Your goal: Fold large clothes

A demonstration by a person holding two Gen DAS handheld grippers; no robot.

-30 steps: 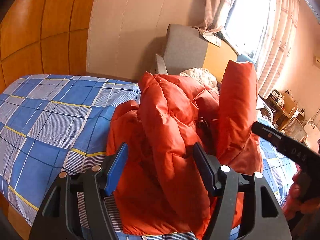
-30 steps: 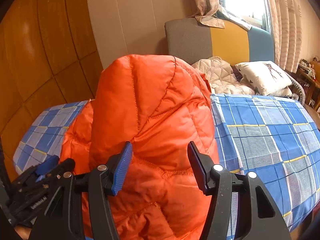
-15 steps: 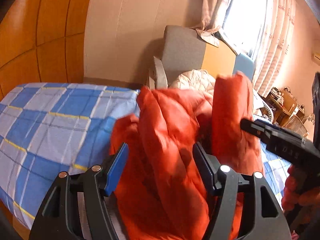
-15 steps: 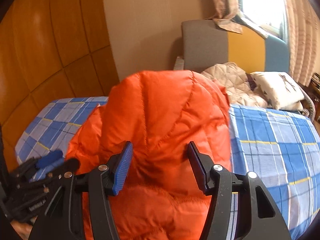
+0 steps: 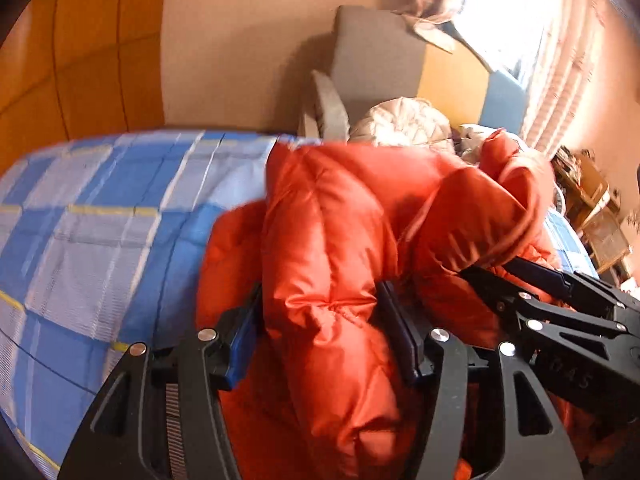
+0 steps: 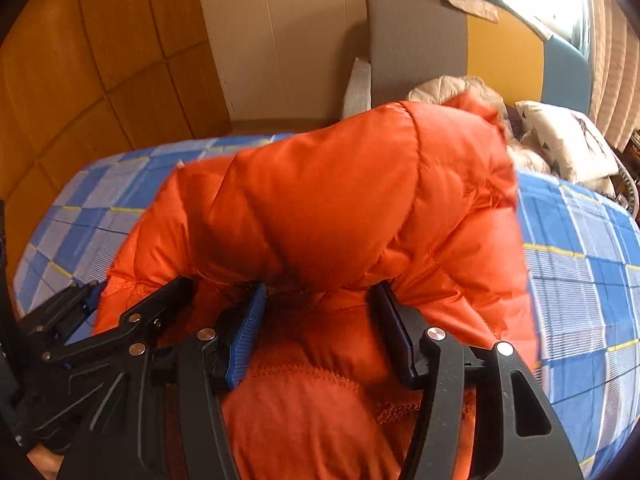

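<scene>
A: Where is the orange down jacket (image 5: pixel 332 248)?

B: It lies bunched on the bed (image 5: pixel 100 216), over the blue checked sheet with yellow lines. In the left wrist view it fills the frame from the centre out to 3 o'clock; the sheet shows bare from 8 to 10 o'clock.

A: And the left hand-held gripper (image 5: pixel 320 328)?

B: Its jaws stand partly apart, with a thick quilted fold of the jacket filling the gap between them. The blue pad (image 5: pixel 240 340) at 8 o'clock and the dark finger at 4 o'clock both press against the fabric, so it has hold of that fold.

A: The right hand-held gripper (image 6: pixel 320 332)?

B: Much the same. Its jaws are partly apart, and padded orange cloth with a stitched seam sits between them. A big puffed part of the jacket (image 6: pixel 352 208) arches over the fingertips toward 12 o'clock.

A: Can each gripper see the other?

B: Yes. In the left wrist view the right one (image 5: pixel 496 280) comes in from 3 o'clock, its tips at the jacket. In the right wrist view the left one (image 6: pixel 136 294) sits at 9 o'clock, touching the jacket's edge.

A: Anything behind?

B: A grey, yellow and blue headboard (image 6: pixel 416 40) at 1 o'clock, a pale quilt (image 5: pixel 404 124), a white pillow (image 6: pixel 564 140) at 2 o'clock, and curtains (image 5: pixel 560 72) by a bright window.
</scene>
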